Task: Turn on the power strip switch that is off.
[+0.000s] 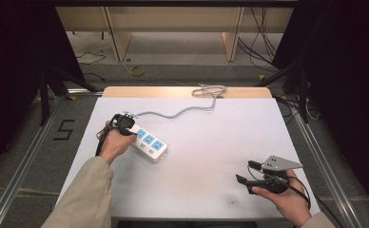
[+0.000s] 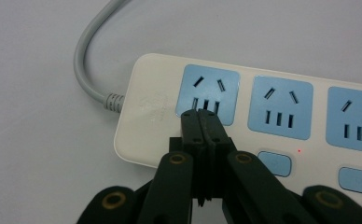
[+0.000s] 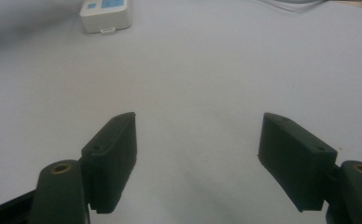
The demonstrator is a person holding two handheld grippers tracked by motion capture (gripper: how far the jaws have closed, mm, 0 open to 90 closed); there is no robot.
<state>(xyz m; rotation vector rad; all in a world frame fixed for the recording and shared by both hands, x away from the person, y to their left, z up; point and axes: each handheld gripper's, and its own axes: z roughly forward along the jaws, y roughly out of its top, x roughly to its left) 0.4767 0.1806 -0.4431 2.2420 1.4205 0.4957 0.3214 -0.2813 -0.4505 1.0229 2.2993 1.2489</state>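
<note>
Jaws, left gripper (image 2: 202, 114): pressed together, tips on power strip (image 2: 244, 112), likely pinning it.
Jaws, right gripper (image 3: 195, 140): wide apart, empty, at 4 o'clock, probably waiting.

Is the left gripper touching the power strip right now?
Cannot tell. In the left gripper view, the shut left gripper overlaps the power strip at its first socket, but neither contact nor gap shows plainly.

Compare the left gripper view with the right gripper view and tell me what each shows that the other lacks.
Left gripper view alone: the left tongs shut, tips at the first blue socket of the power strip, beside its grey cable, blue switch buttons and a small red light.

Right gripper view alone: the right tongs wide open over the bare white table, holding nothing.

Shared: the power strip, whose far end appears at the top, and the table.
</note>
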